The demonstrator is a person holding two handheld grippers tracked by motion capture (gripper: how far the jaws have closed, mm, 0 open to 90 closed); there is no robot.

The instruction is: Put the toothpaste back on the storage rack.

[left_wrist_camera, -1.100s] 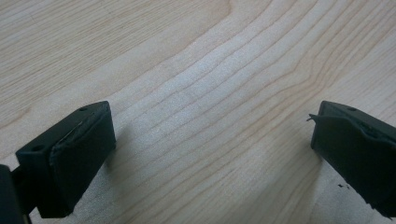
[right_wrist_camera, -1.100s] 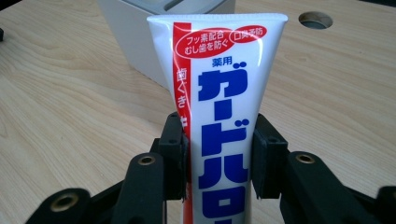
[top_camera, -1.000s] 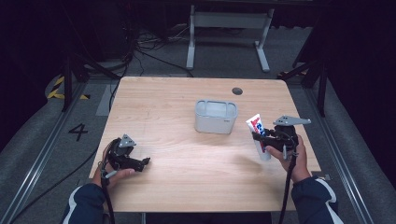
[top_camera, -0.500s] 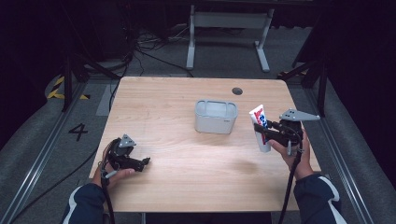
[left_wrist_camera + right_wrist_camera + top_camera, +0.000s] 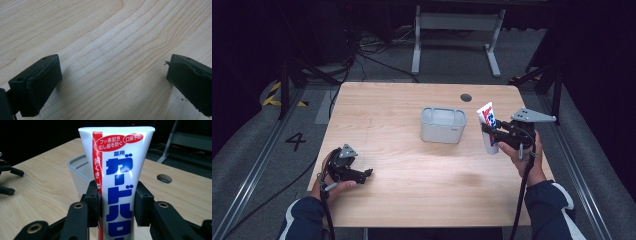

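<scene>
One toothpaste tube (image 5: 488,126), gripped upright beside the grey bin (image 5: 443,125).

The right gripper (image 5: 495,134) pinched the tube across its lower body, the tube's long axis near vertical with its flat crimped end up, clear of the table (image 5: 402,100). The bin stood just to the tube's left, nearer this hand than the other. The left gripper (image 5: 364,173) rested low near the table's front left corner, well apart, jaws spread and holding nothing.

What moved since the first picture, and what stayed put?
The right gripper, shut on the toothpaste tube, lifted it and carried it away from the person, beside the grey bin. The left gripper stayed open near the table edge; the bin didn't move.
</scene>
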